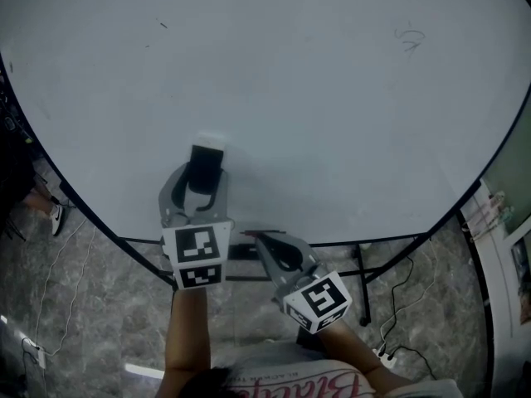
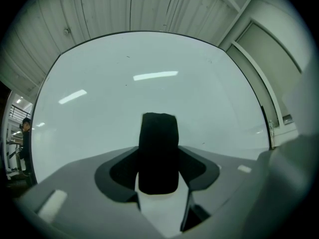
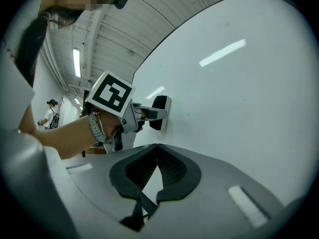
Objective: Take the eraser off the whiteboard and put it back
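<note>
A black eraser (image 1: pixel 207 166) with a white base sits against the whiteboard (image 1: pixel 332 98), low and left of its middle. My left gripper (image 1: pixel 206 177) points level at the board with one finger on each side of the eraser, shut on it. In the left gripper view the eraser (image 2: pixel 158 151) fills the gap between the dark pads. The right gripper view shows the eraser (image 3: pixel 160 108) flat against the board with the left gripper's (image 3: pixel 152 114) finger across it. My right gripper (image 1: pixel 254 238) hangs below the board's lower edge, shut and empty, its tips meeting (image 3: pixel 157 146).
The whiteboard stands on a black frame (image 1: pixel 365 272) over a marbled floor. Cables and a power strip (image 1: pixel 386 355) lie at the lower right. Faint pen marks (image 1: pixel 409 38) remain at the board's upper right. A person's feet (image 1: pixel 51 214) show at the far left.
</note>
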### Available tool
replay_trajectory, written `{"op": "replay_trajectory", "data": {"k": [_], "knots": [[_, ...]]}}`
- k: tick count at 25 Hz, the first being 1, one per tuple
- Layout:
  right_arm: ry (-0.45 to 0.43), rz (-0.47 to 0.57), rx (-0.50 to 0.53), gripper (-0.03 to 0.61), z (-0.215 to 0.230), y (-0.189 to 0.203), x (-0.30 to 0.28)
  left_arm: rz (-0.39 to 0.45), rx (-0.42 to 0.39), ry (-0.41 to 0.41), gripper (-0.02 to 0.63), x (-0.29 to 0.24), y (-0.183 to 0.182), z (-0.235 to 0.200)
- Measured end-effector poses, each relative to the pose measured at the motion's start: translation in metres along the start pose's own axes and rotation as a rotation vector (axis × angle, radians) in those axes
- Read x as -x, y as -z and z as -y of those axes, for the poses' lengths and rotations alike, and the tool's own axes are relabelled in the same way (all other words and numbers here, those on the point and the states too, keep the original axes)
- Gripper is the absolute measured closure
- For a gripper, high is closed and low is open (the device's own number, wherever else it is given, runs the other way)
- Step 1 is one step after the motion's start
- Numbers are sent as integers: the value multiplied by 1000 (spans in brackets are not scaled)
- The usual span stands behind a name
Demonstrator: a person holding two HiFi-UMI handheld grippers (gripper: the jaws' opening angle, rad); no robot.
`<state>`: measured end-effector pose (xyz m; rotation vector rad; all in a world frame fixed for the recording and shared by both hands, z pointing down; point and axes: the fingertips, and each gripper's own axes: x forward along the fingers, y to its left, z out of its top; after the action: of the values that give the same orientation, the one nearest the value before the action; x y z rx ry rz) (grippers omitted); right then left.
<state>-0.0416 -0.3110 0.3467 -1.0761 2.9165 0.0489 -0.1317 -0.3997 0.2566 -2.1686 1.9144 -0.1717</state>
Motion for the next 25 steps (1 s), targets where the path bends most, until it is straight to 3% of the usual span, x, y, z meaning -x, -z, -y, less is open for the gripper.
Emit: {"op": "replay_trajectory", "data": {"k": [10,25], "knots": [[18,-19,-7,577,-14,5,14,47,72,38,388,28,1,8],[33,-35,-19,577,-35,14,22,79,220,91,388,85,42,21]]}}
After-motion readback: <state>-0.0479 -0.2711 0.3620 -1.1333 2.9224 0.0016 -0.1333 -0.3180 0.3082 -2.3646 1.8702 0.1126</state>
